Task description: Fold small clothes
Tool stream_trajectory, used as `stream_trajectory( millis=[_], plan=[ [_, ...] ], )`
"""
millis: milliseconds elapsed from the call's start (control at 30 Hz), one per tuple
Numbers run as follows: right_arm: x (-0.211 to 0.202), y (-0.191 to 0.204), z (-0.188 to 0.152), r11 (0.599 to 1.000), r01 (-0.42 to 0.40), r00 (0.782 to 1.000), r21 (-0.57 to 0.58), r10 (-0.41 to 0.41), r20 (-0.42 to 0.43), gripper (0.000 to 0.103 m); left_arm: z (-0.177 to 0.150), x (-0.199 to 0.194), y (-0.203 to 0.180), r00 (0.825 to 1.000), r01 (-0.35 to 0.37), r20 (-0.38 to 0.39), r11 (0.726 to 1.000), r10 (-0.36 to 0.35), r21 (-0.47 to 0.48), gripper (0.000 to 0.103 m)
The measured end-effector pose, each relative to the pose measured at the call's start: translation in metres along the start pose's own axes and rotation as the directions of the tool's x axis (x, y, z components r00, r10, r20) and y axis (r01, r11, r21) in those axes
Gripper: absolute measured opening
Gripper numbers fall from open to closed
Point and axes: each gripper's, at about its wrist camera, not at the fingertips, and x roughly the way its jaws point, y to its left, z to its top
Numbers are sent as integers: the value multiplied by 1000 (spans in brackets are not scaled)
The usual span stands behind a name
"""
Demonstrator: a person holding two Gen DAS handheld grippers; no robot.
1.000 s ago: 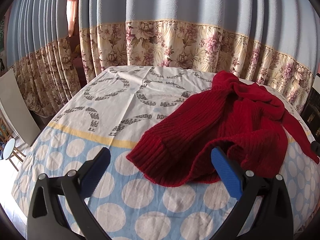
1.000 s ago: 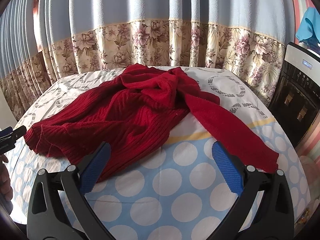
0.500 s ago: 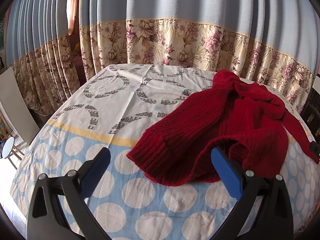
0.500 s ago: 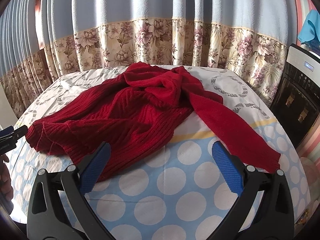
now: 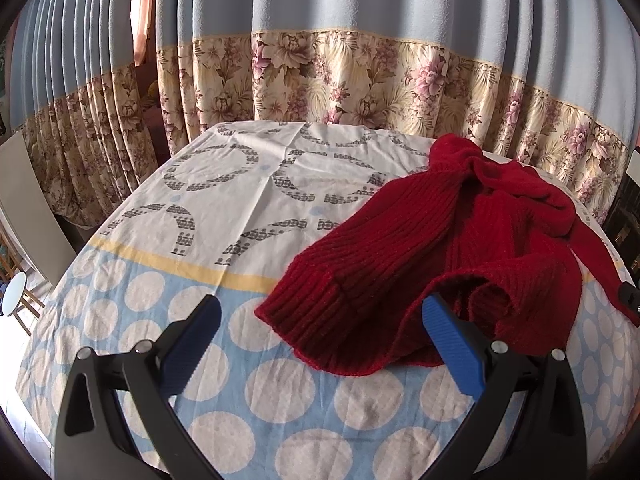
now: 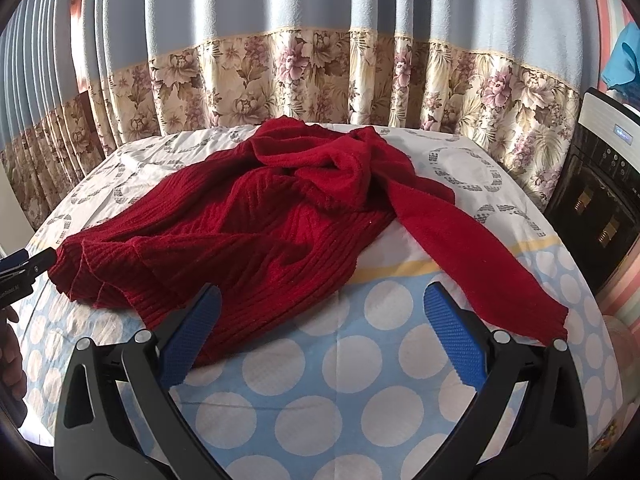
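A dark red ribbed knit sweater (image 5: 440,248) lies crumpled on the table, its hem toward me in the left wrist view. In the right wrist view the sweater (image 6: 256,232) spreads across the middle, with one sleeve (image 6: 472,256) stretched toward the right front. My left gripper (image 5: 320,328) is open and empty, just in front of the hem. My right gripper (image 6: 322,320) is open and empty, above the cloth between the sweater body and the sleeve. The left gripper's tip (image 6: 24,268) shows at the left edge of the right wrist view.
The table wears a cloth (image 5: 240,208) with white circles on blue near me and grey arcs on white farther back. Blue and floral curtains (image 5: 360,80) hang close behind. A dark appliance (image 6: 596,208) stands at the right. A small chair (image 5: 16,300) is on the floor at left.
Both grippers have drawn back and risen slightly, so the table sits a little farther off in both views. The sweater has not moved. Both grippers stay open.
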Motion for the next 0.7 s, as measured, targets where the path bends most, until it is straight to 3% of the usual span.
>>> stream_trajectory(
  millis=[700],
  plan=[
    [41, 56, -24, 993, -113, 983, -25, 108, -151, 100, -9, 16, 26, 1000, 15, -28, 1000, -15, -16, 101]
  ],
)
